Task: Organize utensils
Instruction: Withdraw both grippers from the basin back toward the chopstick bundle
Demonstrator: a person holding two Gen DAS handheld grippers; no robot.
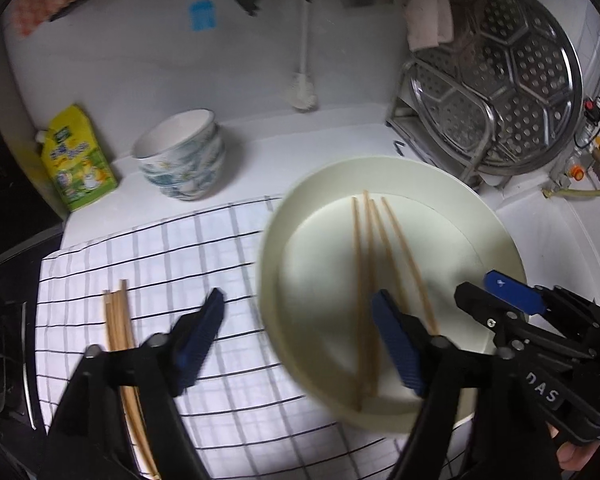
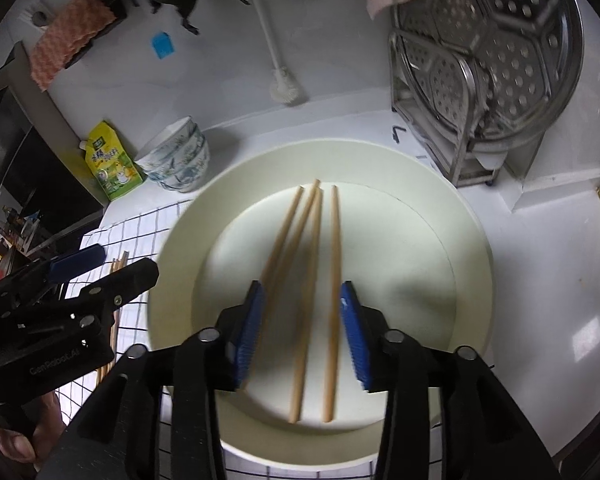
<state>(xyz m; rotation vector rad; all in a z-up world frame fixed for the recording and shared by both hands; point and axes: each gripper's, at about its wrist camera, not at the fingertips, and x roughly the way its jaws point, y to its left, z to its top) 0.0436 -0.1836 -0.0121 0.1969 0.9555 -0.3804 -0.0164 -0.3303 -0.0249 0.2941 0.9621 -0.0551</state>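
- The left gripper [image 1: 300,336] stands with its jaws spread wide and nothing clamped between them; one blue pad hangs over the checked cloth [image 1: 204,248], the other over the near-left part of the plate [image 1: 300,208].
- The right gripper [image 2: 306,334] has its jaws parted about halfway, released; the chopsticks on the plate [image 2: 312,280] lie in the gap between the blue pads, and neither pad presses on them.
- Four wooden chopsticks rest on the cream plate, fanning out toward its far rim.
- A second bundle of chopsticks [image 1: 118,316] lies on the checked cloth near its left edge, partly under the left gripper's finger.
- White lettering on the left gripper's body reads "GenRobot.AI" in the right wrist view; the right gripper's body shows the letters "DAS" in the left wrist view.
- A yellow-green pouch [image 1: 78,160] stands at the counter's far-left side beside a patterned bowl [image 1: 182,156]; its print is too small to read.
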